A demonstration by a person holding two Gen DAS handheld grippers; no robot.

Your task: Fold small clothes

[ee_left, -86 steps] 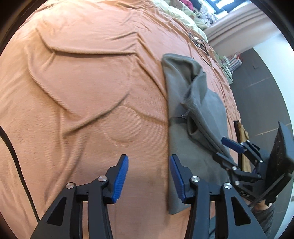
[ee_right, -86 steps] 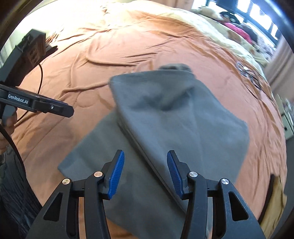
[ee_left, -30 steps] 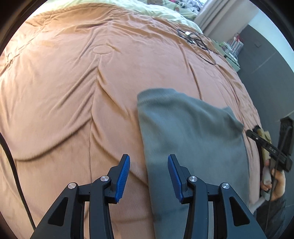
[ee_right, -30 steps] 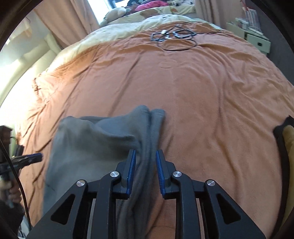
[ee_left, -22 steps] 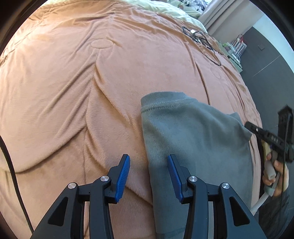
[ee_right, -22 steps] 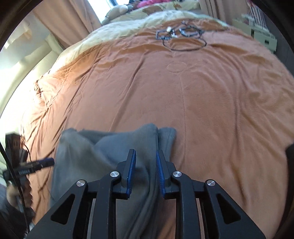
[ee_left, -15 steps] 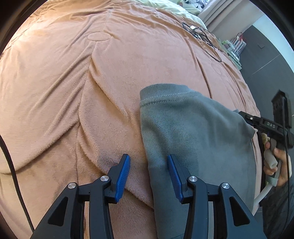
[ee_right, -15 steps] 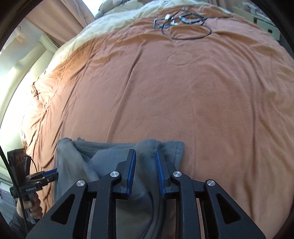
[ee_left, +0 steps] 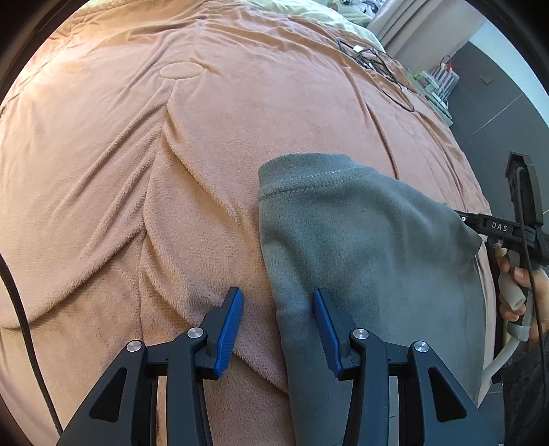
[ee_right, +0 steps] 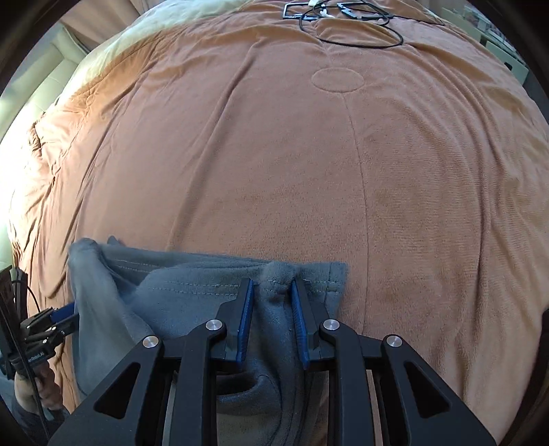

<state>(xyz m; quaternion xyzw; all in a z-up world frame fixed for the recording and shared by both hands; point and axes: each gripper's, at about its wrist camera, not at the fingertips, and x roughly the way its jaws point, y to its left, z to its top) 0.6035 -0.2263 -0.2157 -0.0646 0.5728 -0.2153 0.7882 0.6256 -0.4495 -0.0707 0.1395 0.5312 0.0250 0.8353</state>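
A grey fleece garment (ee_left: 360,260) lies folded on the orange bedspread (ee_left: 171,171), its stitched hem at the far end. My left gripper (ee_left: 278,315) is open, its jaws straddling the garment's left edge close above the bed. In the right wrist view my right gripper (ee_right: 271,305) is shut on a bunched fold of the garment (ee_right: 192,295) near its hem. The right gripper's body (ee_left: 504,228) shows at the garment's far right corner. The left gripper (ee_right: 51,324) shows at the garment's left side in the right wrist view.
The orange bedspread (ee_right: 308,154) covers the whole bed and is wrinkled. A tangle of black cables (ee_right: 343,20) lies at the far end, also in the left wrist view (ee_left: 377,65). A dark wall and small shelf (ee_left: 442,82) stand beyond the bed.
The right gripper has closed on the garment and drawn it back toward the near edge. The left gripper has come lower and nearer the garment's left edge, still open.
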